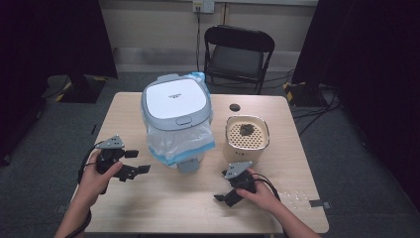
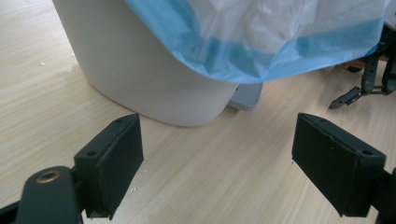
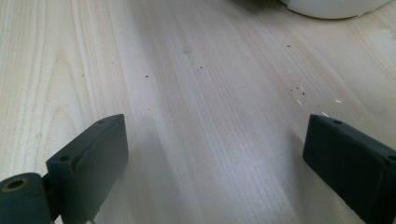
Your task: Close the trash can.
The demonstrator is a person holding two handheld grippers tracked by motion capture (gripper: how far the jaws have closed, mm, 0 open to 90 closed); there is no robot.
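A white lidded bin [image 1: 174, 101] stands at the table's middle, with a blue and white plastic bag [image 1: 181, 141] hanging out under its lid. To its right stands a cream container [image 1: 247, 134] with a perforated top and something dark on it. My left gripper [image 1: 138, 162] hovers left of the bin, jaws open and empty. In the left gripper view my left gripper [image 2: 217, 135] faces the bin's base [image 2: 154, 79] and the bag [image 2: 261, 42]. My right gripper [image 1: 225, 196] is low in front of the cream container. Its jaws are open over bare wood in the right gripper view [image 3: 215, 135].
A black folding chair [image 1: 237, 52] stands behind the wooden table [image 1: 163, 208]. A small black round thing [image 1: 234, 107] lies behind the cream container. Bits of tape [image 1: 317, 203] sit near the front right corner. The cream container's base [image 3: 331, 7] edges into the right gripper view.
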